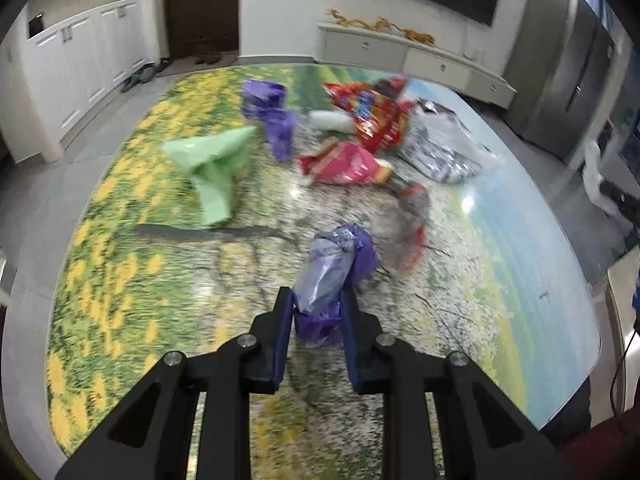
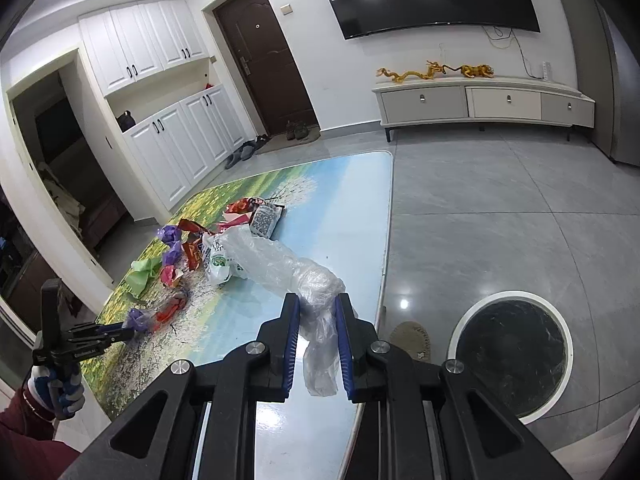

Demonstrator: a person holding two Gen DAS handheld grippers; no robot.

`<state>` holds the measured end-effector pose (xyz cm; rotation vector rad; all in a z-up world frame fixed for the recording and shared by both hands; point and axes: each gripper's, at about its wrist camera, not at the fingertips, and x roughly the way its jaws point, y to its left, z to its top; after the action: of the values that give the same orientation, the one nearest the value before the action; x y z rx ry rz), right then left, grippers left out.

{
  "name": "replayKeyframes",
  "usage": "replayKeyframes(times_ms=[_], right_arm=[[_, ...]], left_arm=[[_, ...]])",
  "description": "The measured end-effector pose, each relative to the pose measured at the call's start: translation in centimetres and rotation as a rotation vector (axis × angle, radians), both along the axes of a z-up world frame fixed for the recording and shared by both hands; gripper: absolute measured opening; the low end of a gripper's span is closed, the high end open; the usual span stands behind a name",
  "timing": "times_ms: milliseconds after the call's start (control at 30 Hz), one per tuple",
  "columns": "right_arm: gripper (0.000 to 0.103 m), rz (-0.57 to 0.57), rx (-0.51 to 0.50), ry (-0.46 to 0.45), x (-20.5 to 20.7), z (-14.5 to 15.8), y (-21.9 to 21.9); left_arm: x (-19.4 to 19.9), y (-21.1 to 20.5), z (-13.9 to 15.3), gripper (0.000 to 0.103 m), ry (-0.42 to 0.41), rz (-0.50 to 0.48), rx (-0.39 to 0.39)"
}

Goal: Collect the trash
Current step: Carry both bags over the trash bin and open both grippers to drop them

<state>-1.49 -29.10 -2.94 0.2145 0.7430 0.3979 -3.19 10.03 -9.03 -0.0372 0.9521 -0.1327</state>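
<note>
My left gripper (image 1: 316,300) is shut on a crumpled purple plastic bag (image 1: 332,276) just above the printed table top (image 1: 160,300); it also shows in the right wrist view (image 2: 134,330). My right gripper (image 2: 316,304) is shut on a clear plastic bag (image 2: 316,292) that trails back onto the table (image 2: 332,208). More trash lies on the table: a green bag (image 1: 212,164), purple bags (image 1: 268,108), a pink wrapper (image 1: 344,164), red snack bags (image 1: 372,112) and a clear printed bag (image 1: 444,144).
A round white-rimmed bin (image 2: 512,352) with a black liner stands on the grey floor right of the table. A white TV cabinet (image 2: 480,104), a dark door (image 2: 264,60) and white cupboards (image 2: 180,140) line the walls.
</note>
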Motion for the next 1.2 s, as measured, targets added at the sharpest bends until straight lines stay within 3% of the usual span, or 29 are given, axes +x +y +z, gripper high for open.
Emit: replayKeyframes(times_ms=[167, 300, 467, 667, 933, 1200], right_arm=[[0.017, -0.026, 0.004, -0.010, -0.2, 0.1, -0.9], [0.017, -0.069, 0.009, -0.016, -0.4, 0.1, -2.6], [0.017, -0.154, 0.004, -0.011, -0.3, -0.4, -5.6], [0.017, -0.294, 0.004, 0.027, 0.0, -2.1, -10.6], [0.017, -0.444, -0.010, 0.130, 1.5, -6.8, -16.3], [0.018, -0.506, -0.009, 0.247, 4.3, -12.5, -19.8]], left_arm=[[0.0, 1.5, 2.3, 0.022, -0.050, 0.068, 0.015], [0.6, 0.2, 4.7, 0.022, -0.096, 0.035, 0.028], [2.7, -5.3, 7.3, 0.022, -0.139, -0.104, 0.014], [6.9, -16.1, 8.5, 0.022, -0.123, -0.321, -0.048], [12.7, -33.0, 5.5, 0.023, -0.008, -0.541, -0.043], [17.2, -43.6, -0.4, 0.024, 0.151, -0.606, -0.056]])
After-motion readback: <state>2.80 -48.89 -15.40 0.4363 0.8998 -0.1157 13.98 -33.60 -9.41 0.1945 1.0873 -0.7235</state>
